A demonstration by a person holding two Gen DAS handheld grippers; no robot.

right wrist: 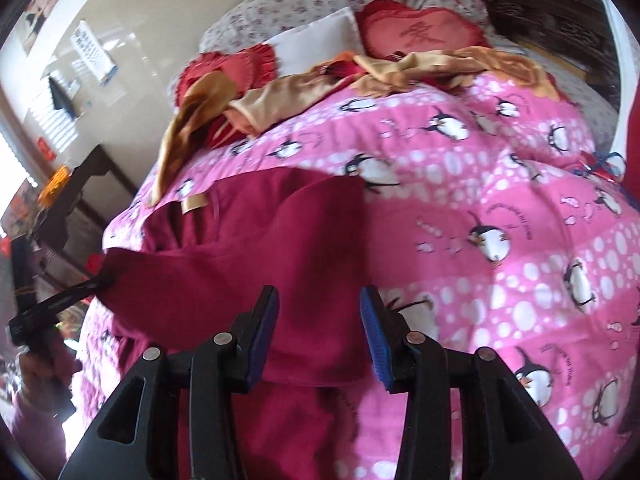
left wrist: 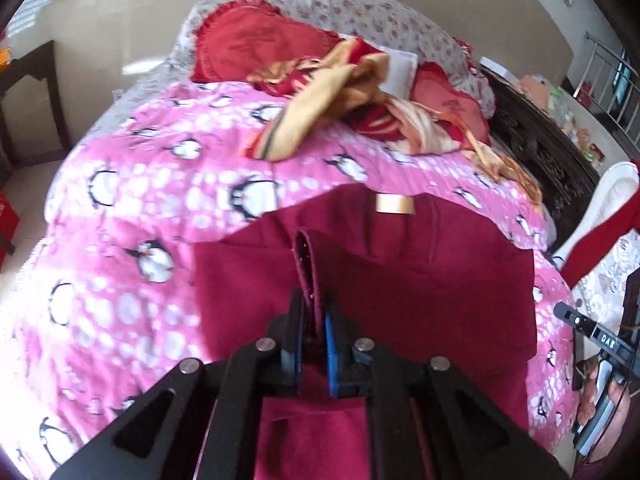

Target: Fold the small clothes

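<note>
A maroon garment [left wrist: 400, 272] with a tan label [left wrist: 395, 203] lies spread on the pink penguin quilt [left wrist: 140, 184]. My left gripper [left wrist: 314, 300] is shut on a raised fold of its hem, which stands up between the blue pads. From the right wrist view, the same garment [right wrist: 248, 248] is lifted at its left corner by the left gripper [right wrist: 102, 280]. My right gripper [right wrist: 320, 300] hovers over the garment's near edge, jaws apart, with the pads clear of the cloth. The right gripper's tip [left wrist: 576, 320] shows at the right edge of the left wrist view.
A heap of gold and red cloth [left wrist: 332, 92] and red cushions [left wrist: 240, 48] lie at the far end of the bed. A dark carved bed frame [left wrist: 540, 152] and a white chair [left wrist: 600, 200] stand to the right. A dark table [left wrist: 28, 92] stands far left.
</note>
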